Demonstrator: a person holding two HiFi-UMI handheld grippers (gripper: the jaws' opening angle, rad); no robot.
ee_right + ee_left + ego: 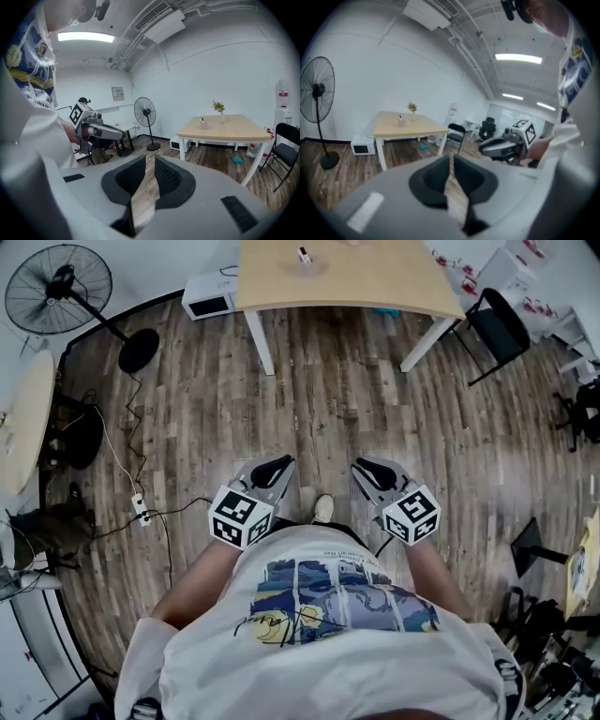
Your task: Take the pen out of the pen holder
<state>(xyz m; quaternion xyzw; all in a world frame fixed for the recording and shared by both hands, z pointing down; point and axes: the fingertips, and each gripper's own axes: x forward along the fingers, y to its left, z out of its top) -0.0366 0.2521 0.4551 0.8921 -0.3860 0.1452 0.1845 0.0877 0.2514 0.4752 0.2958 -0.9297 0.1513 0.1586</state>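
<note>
The wood floor [356,399] fills most of my head view, and its edges bend away so the sides are hard to read. My own shirt [328,652] covers the bottom of that view and hides my arms and most of my legs.

The light wood table [375,282] stands well away from me. The top edge of the picture cuts off its far side. A big black fan [58,287] stands to the left of it, a black chair [497,322] to the right, and a white box [208,296] sits on the floor by its left leg.

The left gripper [451,159] is held close to my body, well apart from the table. Its two dark fingers [433,180] are a little apart. I can see only floor in the thin gap between them.

The right gripper [150,161] is held the same way, just beside the left one. Its fingers [171,180] are a little apart too, with only floor showing in the gap.

The pen holder [306,262] stands on the table top, near the far edge. It is very small in every view. It looks like a pale little cup. The pen [304,253] stands up in it as a short dark stick. I cannot make out its colour or its tip.
</note>
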